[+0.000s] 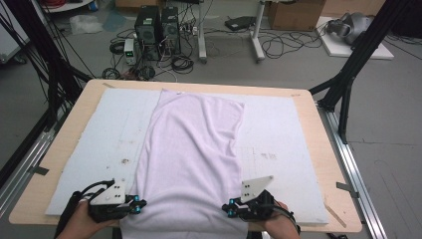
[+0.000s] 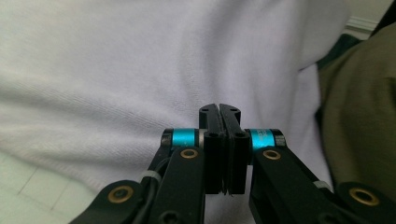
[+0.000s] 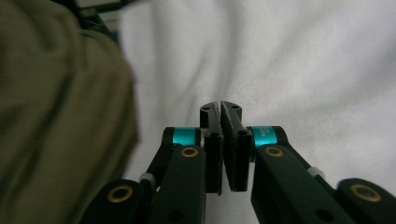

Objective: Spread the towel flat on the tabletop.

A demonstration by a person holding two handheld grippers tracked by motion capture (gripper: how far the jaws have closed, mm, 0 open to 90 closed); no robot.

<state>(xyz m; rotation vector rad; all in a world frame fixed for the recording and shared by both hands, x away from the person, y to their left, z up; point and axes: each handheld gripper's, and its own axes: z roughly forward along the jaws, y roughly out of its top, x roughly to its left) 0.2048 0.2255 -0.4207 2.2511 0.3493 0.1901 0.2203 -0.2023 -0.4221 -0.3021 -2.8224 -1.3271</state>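
We are seeing a white mat (image 1: 293, 149) lying on a wooden table (image 1: 326, 164); two computer towers (image 1: 158, 27) are standing on the grey floor beyond it, cables (image 1: 278, 45) are trailing nearby; a cardboard box (image 1: 293, 15) is sitting farther back.

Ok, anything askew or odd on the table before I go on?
The white knit garment lies slightly crooked on the pale grey mat: its far end leans right, and its near end hangs over the table edge. The mat shows small brown stains.
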